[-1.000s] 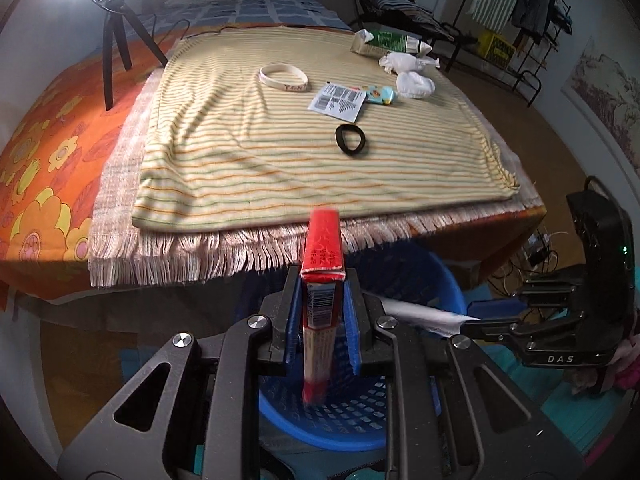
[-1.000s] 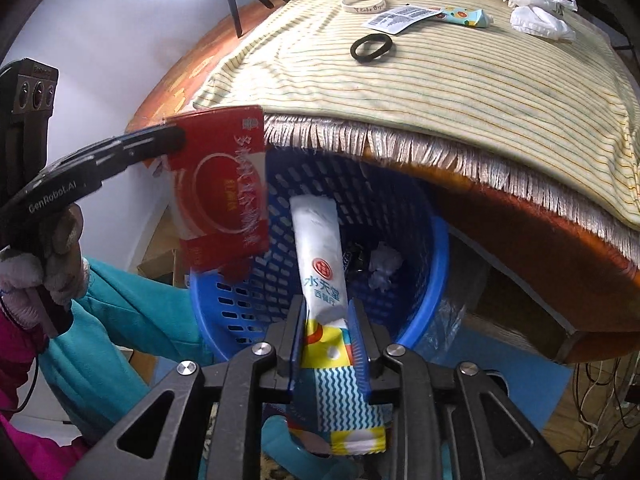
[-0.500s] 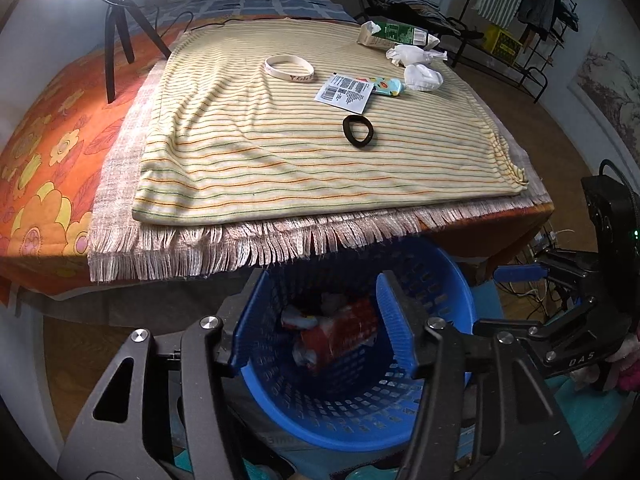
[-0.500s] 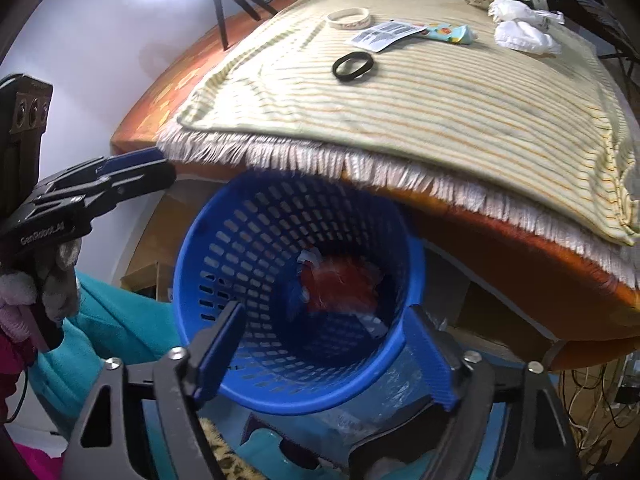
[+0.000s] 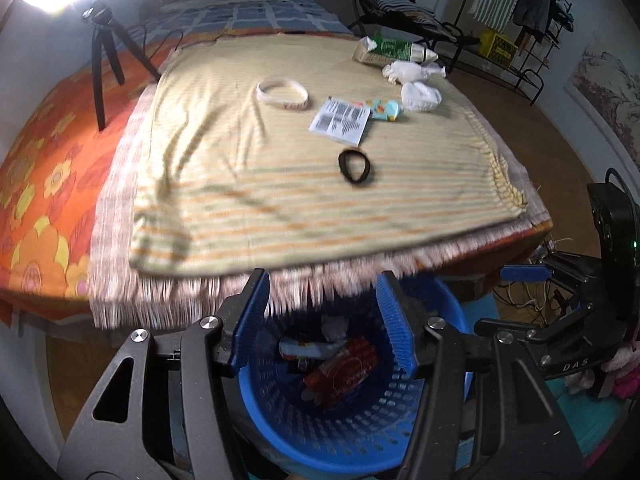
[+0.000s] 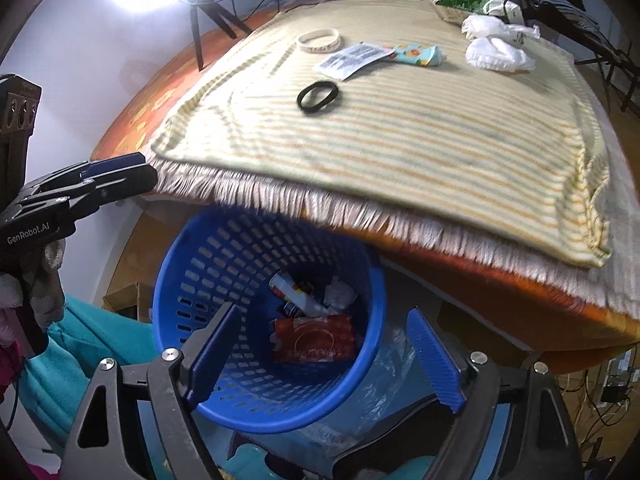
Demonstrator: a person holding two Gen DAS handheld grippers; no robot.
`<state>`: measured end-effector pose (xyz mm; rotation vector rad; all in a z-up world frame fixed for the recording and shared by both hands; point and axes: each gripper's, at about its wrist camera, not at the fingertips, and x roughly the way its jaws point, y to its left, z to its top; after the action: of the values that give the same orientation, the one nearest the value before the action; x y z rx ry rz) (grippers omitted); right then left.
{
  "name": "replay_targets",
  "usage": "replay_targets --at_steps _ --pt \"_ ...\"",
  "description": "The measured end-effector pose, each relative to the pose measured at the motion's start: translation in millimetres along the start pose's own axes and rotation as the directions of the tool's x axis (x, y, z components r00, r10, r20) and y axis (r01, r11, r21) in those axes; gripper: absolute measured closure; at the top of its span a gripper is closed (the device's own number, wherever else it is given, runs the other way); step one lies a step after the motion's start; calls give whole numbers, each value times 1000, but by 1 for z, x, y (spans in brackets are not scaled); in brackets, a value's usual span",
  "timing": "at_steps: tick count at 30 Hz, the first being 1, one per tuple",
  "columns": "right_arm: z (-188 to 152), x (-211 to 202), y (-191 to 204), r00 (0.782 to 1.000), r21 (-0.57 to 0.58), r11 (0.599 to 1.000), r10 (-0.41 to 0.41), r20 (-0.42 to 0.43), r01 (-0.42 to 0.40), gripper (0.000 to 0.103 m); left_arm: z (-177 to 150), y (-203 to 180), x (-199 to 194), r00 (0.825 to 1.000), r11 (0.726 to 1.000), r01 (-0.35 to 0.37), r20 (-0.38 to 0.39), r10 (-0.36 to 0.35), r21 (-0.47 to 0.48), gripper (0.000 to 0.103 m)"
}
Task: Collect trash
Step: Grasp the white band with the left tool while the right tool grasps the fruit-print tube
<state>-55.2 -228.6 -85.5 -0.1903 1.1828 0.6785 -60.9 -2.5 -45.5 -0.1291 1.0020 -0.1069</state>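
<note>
A blue perforated basket (image 5: 352, 436) (image 6: 208, 280) stands on the floor below the bed's edge, holding a red packet (image 6: 314, 340) (image 5: 344, 372), a sachet and crumpled paper. My left gripper (image 5: 324, 320) is open and empty above the basket; it also shows in the right wrist view (image 6: 116, 172). My right gripper (image 6: 324, 356) is open and empty over the basket, and appears in the left wrist view (image 5: 532, 280). On the striped blanket (image 5: 280, 200) lie a black hair tie (image 5: 354, 165), a printed leaflet (image 5: 340, 121), a white wristband (image 5: 282, 94), a colourful wrapper (image 5: 386, 109), white tissues (image 5: 420, 96) and a green carton (image 5: 392, 50).
A black tripod (image 5: 104, 52) stands on the orange flowered bedspread (image 5: 36, 160) at the left, under a bright lamp. A chair and a clothes rack (image 5: 520, 8) stand beyond the bed. The fringe of the blanket hangs over the basket's far rim.
Both grippers opened and dropped the red packet and the sachet into the basket. Since then both have lifted and tilted up towards the bed.
</note>
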Motion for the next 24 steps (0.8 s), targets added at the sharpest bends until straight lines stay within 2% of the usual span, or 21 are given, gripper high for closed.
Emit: replay_targets --at_steps 8,19,24 --pt "37 -16 -5 996 -34 997 -71 62 73 11 55 -1 8 999 998 -24 41 22 59 46" --pt "91 -36 -19 971 -23 984 -172 164 178 10 112 17 31 996 999 -36 78 36 7 46" --pt "112 -38 -27 956 -23 975 -212 201 221 1 132 26 50 997 999 -45 65 46 -20 46"
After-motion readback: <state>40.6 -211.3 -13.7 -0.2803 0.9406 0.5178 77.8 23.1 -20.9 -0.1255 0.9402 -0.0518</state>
